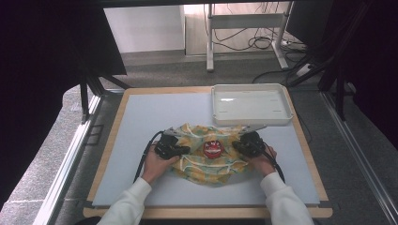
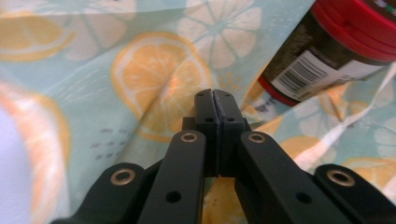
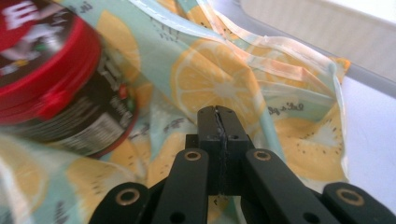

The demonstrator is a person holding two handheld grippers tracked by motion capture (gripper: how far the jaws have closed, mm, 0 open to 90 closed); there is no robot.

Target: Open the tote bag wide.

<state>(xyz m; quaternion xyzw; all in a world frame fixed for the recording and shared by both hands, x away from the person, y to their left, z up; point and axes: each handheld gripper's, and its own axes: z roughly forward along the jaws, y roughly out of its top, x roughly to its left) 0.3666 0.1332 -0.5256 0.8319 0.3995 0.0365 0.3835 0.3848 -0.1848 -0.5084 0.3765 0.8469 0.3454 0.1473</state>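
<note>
A: Why is the jar (image 1: 212, 149) mid-cloth (image 1: 206, 161)?
B: For wrapping, probably. Left gripper (image 2: 215, 100) and right gripper (image 3: 218, 116) flank it, jaws pressed together, empty (no fabric visibly pinched), near the tray (image 1: 250, 119).

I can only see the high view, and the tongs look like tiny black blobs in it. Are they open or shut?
Observer: Both are shut. The left tongs have their jaws pressed together, and so do the right tongs.
Operator: Are they pinching the cloth?
Observer: I see no fold between either pair. The cloth, printed with orange slices, lies just past the tips.
Operator: What's the red thing in the middle?
Observer: It's a jar lying tilted on the cloth, with a red lid and a barcode label on its dark side.
</note>
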